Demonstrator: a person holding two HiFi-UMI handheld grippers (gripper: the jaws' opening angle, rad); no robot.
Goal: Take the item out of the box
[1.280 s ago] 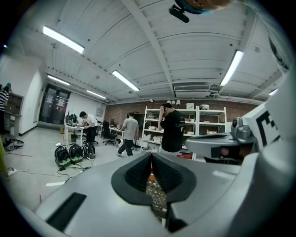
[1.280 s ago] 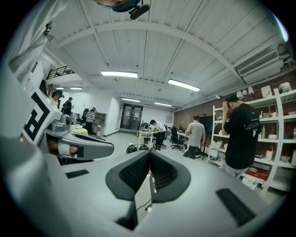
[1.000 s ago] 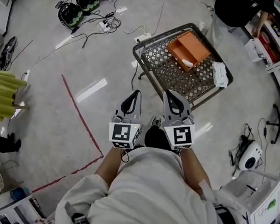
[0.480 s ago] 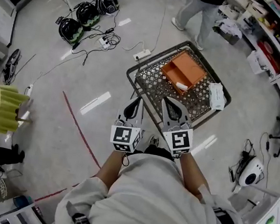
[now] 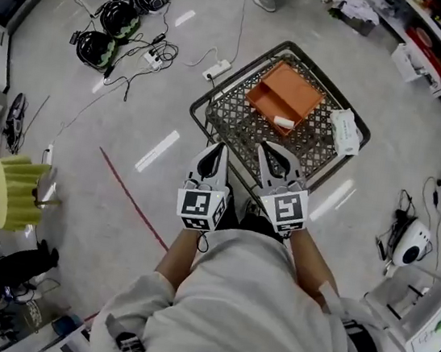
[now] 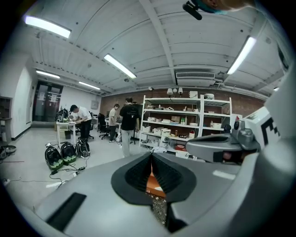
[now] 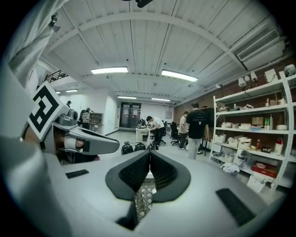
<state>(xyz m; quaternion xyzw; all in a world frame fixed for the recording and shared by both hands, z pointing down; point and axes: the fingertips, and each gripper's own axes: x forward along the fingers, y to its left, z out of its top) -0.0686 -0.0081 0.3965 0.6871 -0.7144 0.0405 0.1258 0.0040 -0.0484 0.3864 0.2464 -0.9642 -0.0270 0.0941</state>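
Observation:
An open orange box (image 5: 284,97) lies in a black wire-mesh cart (image 5: 229,128) on the floor. A small white item (image 5: 282,122) rests at the box's near edge. A white packet (image 5: 345,130) lies in the cart to the right of the box. My left gripper (image 5: 216,148) and right gripper (image 5: 266,149) hover side by side over the cart's near edge, short of the box. Both are shut and hold nothing. In the left gripper view the left gripper (image 6: 151,155) has its jaws meeting, with the orange box (image 6: 152,183) showing below the tips. In the right gripper view the right gripper (image 7: 150,153) is likewise shut over the mesh (image 7: 143,196).
Black helmets (image 5: 116,18), a power strip and cables lie on the floor at the far left. A red tape line (image 5: 132,199) runs left of me. A yellow-green ribbed object (image 5: 15,191) stands at the left. Shelves (image 6: 180,125) and several people (image 6: 131,125) stand ahead.
The cart and box have drawn closer under the grippers, which now overlap the cart's near edge. The person beyond the cart has walked almost out of view. Both grippers stayed shut.

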